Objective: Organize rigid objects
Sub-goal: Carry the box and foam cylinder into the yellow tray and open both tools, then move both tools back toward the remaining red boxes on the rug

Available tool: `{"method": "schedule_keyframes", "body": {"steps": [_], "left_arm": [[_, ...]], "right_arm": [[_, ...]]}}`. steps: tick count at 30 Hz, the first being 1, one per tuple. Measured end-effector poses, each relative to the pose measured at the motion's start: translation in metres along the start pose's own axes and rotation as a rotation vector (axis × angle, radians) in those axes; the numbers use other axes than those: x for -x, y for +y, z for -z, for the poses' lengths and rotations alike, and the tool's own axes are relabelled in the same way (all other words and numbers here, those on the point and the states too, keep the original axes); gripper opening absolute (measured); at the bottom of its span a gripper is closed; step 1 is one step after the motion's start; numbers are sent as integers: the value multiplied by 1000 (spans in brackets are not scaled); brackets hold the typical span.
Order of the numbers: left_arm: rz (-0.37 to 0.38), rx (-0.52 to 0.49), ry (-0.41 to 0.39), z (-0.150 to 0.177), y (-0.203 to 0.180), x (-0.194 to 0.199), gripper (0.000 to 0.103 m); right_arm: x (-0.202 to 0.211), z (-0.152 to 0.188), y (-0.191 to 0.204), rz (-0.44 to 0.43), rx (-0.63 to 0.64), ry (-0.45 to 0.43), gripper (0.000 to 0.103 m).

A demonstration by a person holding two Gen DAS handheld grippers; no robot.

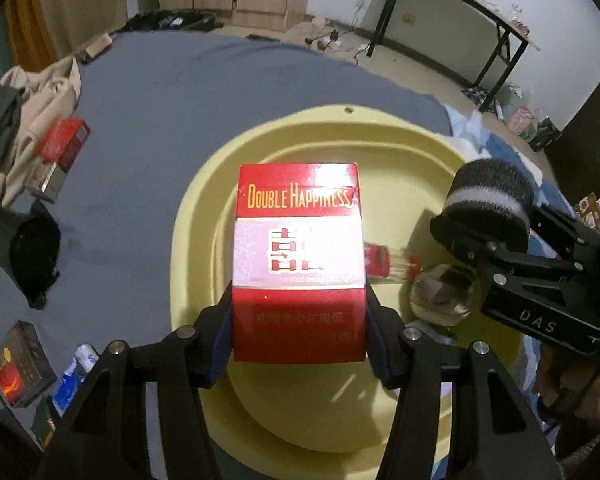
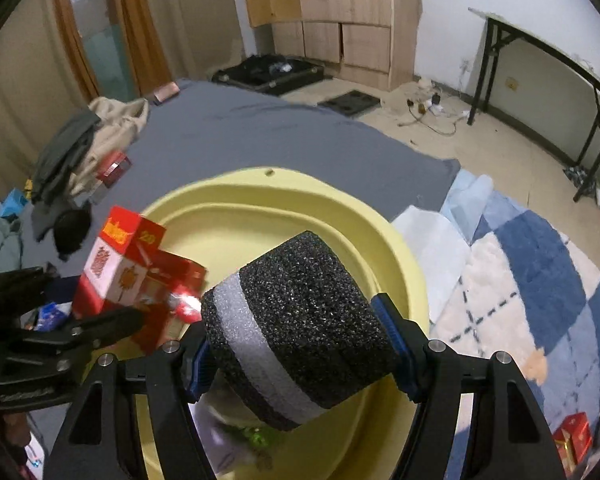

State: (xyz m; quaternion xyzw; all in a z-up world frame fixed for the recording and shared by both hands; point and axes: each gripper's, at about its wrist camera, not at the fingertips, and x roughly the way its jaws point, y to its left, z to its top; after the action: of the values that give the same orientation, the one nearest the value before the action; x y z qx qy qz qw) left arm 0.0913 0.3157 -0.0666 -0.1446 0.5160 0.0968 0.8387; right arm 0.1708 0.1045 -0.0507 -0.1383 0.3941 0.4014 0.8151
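Glossy red carton (image 1: 298,264) — speckled foam cylinder (image 2: 300,332)

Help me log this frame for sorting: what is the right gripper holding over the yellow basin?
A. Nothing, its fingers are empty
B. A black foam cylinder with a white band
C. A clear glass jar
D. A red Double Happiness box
B: in the right wrist view the right gripper is clamped on the black foam cylinder above the yellow basin, while the red box sits in the left gripper.
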Motion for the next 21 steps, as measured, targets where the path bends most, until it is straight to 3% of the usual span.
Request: {"method": "schedule_keyframes", "body": {"steps": [7, 10, 11, 13, 15, 17, 21], "left_arm": [[-5, -8, 17, 4, 0, -10, 59], [13, -7, 3, 5, 0, -4, 74], [26, 0, 0, 4, 0, -1, 79], [14, 2, -39, 1, -1, 12, 93], [4, -11, -95, 0, -3, 29, 100], [14, 8, -128, -2, -3, 44, 102], [75, 11, -164, -6, -25, 75, 103]], "right_arm": [[-26, -3, 31, 60, 75, -12, 73], [-24, -1, 33, 47, 76, -16, 75], [-20, 0, 34, 49, 75, -25, 80], [-2, 6, 31, 52, 62, -51, 90], [16, 10, 25, 45, 35, -75, 95], [34, 15, 18, 29, 14, -105, 103], [85, 33, -4, 41, -40, -176, 103]]}}
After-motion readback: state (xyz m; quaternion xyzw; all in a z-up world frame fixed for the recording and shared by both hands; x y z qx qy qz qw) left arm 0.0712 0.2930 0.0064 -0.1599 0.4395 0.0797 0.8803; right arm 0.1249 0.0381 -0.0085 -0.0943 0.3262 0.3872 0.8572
